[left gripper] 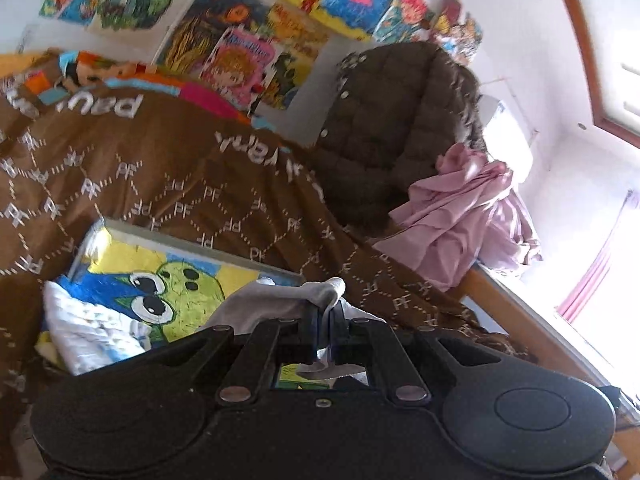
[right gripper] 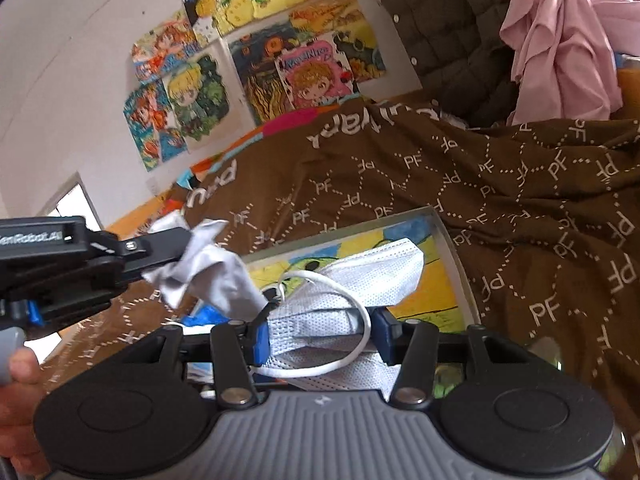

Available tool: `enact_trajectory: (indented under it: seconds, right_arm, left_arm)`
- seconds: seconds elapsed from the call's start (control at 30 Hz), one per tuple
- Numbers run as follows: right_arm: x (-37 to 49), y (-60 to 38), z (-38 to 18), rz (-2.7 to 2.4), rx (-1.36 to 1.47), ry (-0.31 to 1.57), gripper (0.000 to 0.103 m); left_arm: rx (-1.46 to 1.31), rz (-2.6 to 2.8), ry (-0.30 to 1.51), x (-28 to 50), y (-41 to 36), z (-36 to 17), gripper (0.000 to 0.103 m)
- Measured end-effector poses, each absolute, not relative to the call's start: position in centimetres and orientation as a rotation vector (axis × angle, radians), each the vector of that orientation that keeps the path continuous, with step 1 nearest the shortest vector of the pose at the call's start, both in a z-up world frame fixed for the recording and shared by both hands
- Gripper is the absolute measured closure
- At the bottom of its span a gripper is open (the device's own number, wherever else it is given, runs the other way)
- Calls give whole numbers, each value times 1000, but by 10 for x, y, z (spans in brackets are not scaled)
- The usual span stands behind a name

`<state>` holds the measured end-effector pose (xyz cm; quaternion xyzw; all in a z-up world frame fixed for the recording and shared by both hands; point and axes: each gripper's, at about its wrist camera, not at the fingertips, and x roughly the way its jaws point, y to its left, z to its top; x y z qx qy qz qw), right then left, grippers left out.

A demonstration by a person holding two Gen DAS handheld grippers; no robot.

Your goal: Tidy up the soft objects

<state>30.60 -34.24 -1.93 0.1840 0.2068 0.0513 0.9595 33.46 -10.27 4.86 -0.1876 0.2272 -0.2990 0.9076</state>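
Observation:
My left gripper (left gripper: 325, 312) is shut on a crumpled grey cloth (left gripper: 276, 300). The right wrist view shows that gripper (right gripper: 176, 252) coming in from the left, the grey cloth (right gripper: 208, 268) bunched at its tip. Between the blue pads (right gripper: 258, 338) of my right gripper (right gripper: 320, 334) sits a folded white face mask (right gripper: 352, 272). The pads press on its sides. Its ear loop (right gripper: 360, 312) curls across the front and part of it hangs below the jaws. A white patterned cloth (left gripper: 84, 328) lies at the painting's lower left in the left wrist view.
A frog painting in a grey frame (left gripper: 192, 236) (right gripper: 448, 248) lies on a brown PF-patterned blanket (left gripper: 180, 184) (right gripper: 520, 200). A brown quilted jacket (left gripper: 392, 120) and a pink garment (left gripper: 460, 216) (right gripper: 568, 40) are piled beyond. Drawings cover the wall (right gripper: 200, 92). A hand (right gripper: 16, 372) shows at lower left.

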Motion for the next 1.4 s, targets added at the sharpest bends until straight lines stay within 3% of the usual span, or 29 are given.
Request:
enact_trajectory:
  seconds: [0.37,0.77,1.07,1.23,1.4]
  right_arm:
    - [352,-339,-45,80,344,542,49]
    - [361,-333,-53,90,350,571,45]
    - [356,-332,-49,78,328,557,32]
    - [347,-332,-40,72,322,532,20]
    - [330,-333,-23,76,325,485,12]
  left_arm:
    - [-440,-573,568,405,-124,0,99]
    - [-431,-432,678,415,-104,-40,96]
    - [-463,-374,732,413,-88,-45,82]
    - [-469,-349,724,406,-79,-38,61]
    - [-457,-322,687,391,-67,-21,46]
